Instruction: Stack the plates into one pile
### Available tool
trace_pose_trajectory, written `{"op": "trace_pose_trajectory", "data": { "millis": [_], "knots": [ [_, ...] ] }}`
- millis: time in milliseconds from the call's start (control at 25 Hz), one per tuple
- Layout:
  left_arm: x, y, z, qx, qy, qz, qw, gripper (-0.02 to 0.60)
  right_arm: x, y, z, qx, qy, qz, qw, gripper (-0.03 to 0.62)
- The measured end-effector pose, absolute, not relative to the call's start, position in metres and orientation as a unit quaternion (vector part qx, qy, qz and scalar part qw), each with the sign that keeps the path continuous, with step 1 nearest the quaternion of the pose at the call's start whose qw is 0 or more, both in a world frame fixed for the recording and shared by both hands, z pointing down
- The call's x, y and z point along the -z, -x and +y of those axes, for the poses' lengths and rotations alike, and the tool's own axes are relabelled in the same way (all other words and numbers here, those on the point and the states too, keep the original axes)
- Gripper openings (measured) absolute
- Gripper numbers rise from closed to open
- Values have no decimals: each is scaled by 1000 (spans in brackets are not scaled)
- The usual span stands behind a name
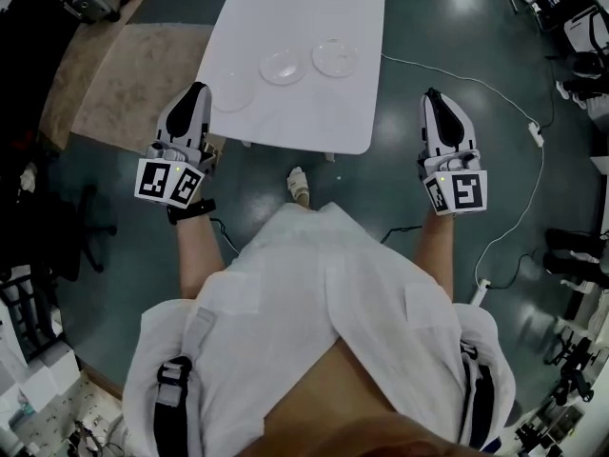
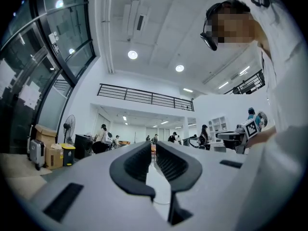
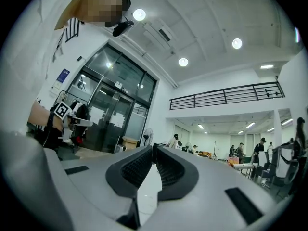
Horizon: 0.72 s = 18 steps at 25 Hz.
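Three plates (image 1: 283, 67) lie apart on the white table (image 1: 285, 8), ahead of & between my grippers, the nearest just beside my left tip. My left gripper (image 1: 197, 93) has its jaws together w/ nothing in them. The right gripper (image 1: 433, 98) is the same, off the table's right edge over the floor (image 1: 400, 112). Both are held abt level, pointing fwd, w/ the marker cubes (image 1: 171, 181) toward me.

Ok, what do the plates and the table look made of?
The plates look like clear glass or plastic, glossy: the white table shows through them, and only rims and glints stand out. Which of the two, I can't tell. The table top looks smooth and matte, perhaps laminate or painted board; no grain shows.
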<state>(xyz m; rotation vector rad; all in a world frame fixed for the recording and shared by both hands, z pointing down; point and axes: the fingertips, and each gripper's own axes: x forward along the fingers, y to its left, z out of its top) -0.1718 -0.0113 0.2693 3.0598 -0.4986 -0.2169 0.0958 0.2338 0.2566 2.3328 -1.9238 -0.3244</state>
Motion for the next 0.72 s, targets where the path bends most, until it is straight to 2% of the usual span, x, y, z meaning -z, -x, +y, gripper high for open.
{"op": "trace_pose_trajectory", "data": {
  "millis": [400, 720],
  "knots": [
    [-284, 81, -91, 69, -987, -137, 41, 37, -260, -160, 139, 88, -757, -643, 72, 37],
    [-313, 21, -117, 45, -991, -112, 62, 37, -284, -191, 80, 66, -740, -664, 90, 80]
  ]
}}
